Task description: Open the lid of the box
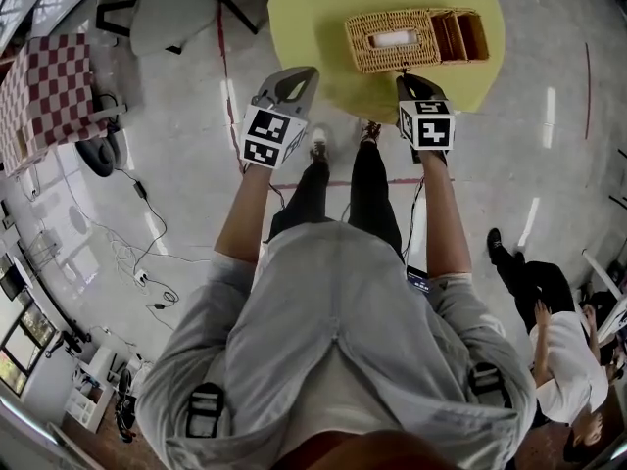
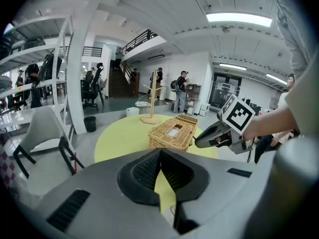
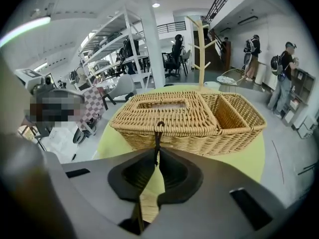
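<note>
Wicker box [image 1: 370, 55] sat on the yellow counter [image 1: 304, 18], lid [image 3: 164, 111] down. Head view placed the right gripper [image 1: 405, 78] at the box's near wall and the left gripper [image 1: 306, 74] apart from it, at the counter's edge; finger state was unreadable there. Right gripper view settled it: fingers [image 3: 139, 171] were clamped on the dark loop [image 3: 158, 133] hanging from the lid's front edge. Left gripper view showed its own fingers [image 2: 144, 171] together, nothing between them

Dark loop [image 3: 157, 139] of wicker box [image 3: 169, 116] between tight fingers [image 3: 180, 172] of right gripper [image 3: 157, 151].
</note>
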